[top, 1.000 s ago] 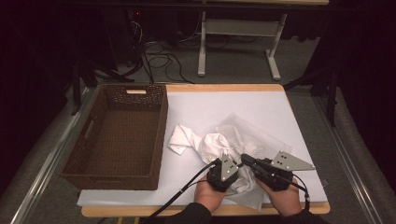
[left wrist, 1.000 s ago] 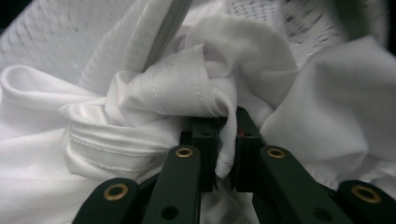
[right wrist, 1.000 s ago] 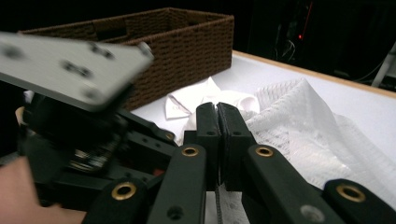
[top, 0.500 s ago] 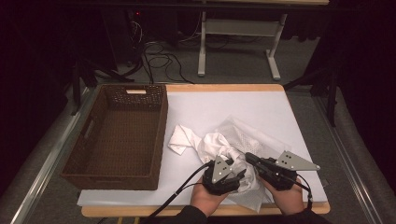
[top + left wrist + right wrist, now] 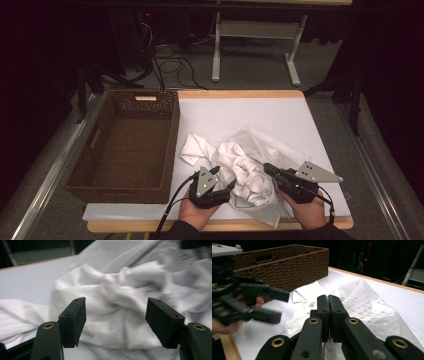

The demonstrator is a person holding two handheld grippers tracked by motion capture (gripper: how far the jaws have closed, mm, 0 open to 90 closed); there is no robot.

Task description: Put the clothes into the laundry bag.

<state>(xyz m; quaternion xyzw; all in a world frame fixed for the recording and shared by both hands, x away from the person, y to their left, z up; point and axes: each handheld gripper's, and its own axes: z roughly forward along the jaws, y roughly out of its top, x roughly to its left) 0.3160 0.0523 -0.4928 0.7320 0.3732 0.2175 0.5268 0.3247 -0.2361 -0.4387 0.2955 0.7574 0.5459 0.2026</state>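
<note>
A crumpled white garment (image 5: 245,172) lies on the white table cover, partly on a lacy mesh cloth (image 5: 265,142). My left gripper (image 5: 225,176) is at the pile's left edge and its jaws have just been opening. They stand apart in the left gripper view (image 5: 116,307), with the garment (image 5: 120,290) bunched just beyond and between them, and the pads do not press on it. My right gripper (image 5: 266,167) points left at the pile's right side. Its jaws (image 5: 328,298) are shut pad to pad above the mesh cloth (image 5: 367,305), with no fabric visibly pinched. The left gripper (image 5: 280,306) is blurred there.
A brown wicker basket (image 5: 172,130) stands empty at the left of the table, close to the cloth pile, and also appears in the right gripper view (image 5: 287,262). The wooden table edge (image 5: 215,226) runs just below both hands. Cables and a desk frame lie on the floor beyond.
My left gripper has drawn back to the left from the middle of the pile, and its jaws have gone from shut to open. The right gripper has stayed put.
</note>
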